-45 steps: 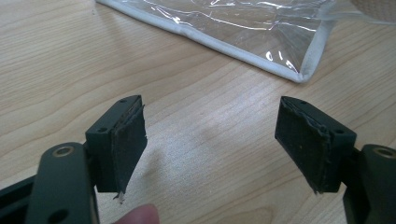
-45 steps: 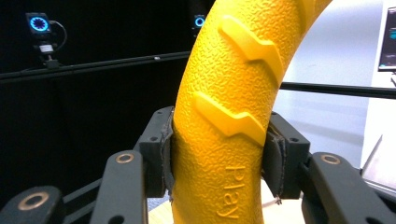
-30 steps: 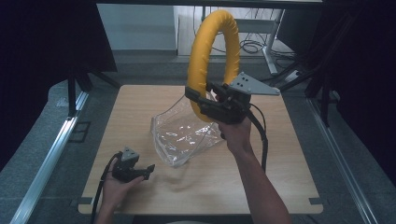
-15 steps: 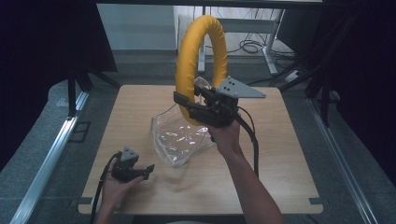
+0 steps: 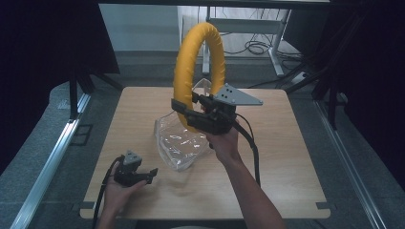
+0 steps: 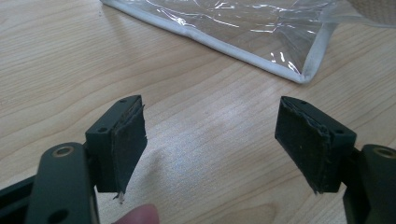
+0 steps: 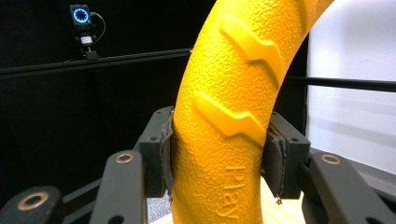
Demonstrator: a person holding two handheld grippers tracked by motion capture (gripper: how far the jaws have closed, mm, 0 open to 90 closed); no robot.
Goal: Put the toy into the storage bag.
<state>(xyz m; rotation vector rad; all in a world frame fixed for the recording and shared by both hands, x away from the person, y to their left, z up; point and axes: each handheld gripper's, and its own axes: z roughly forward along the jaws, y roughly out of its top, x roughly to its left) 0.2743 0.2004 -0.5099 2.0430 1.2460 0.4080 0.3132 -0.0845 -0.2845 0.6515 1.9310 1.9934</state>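
Observation:
A large yellow foam ring (image 5: 198,67) stands upright in the air above the table's middle. My right gripper (image 5: 187,112) is shut on the ring's lower part; in the right gripper view both pads press its textured surface (image 7: 224,154), which carries raised arrow marks and the word "Play". A clear plastic bag (image 5: 179,140) with a white edge (image 6: 243,58) lies open on the table just below the ring. My left gripper (image 5: 152,174) rests low at the table's front left, open and holding nothing (image 6: 210,144), a short way from the bag's corner.
The wooden table (image 5: 296,162) has bare room at the right and front. A metal rail (image 5: 47,157) runs along the left side. Desk legs and cables (image 5: 248,45) lie beyond the far edge. A small camera with a lit ring (image 7: 80,16) hangs on a dark bar.
My right gripper has carried the yellow ring leftward and a little nearer, over the bag. The left gripper has stayed put.

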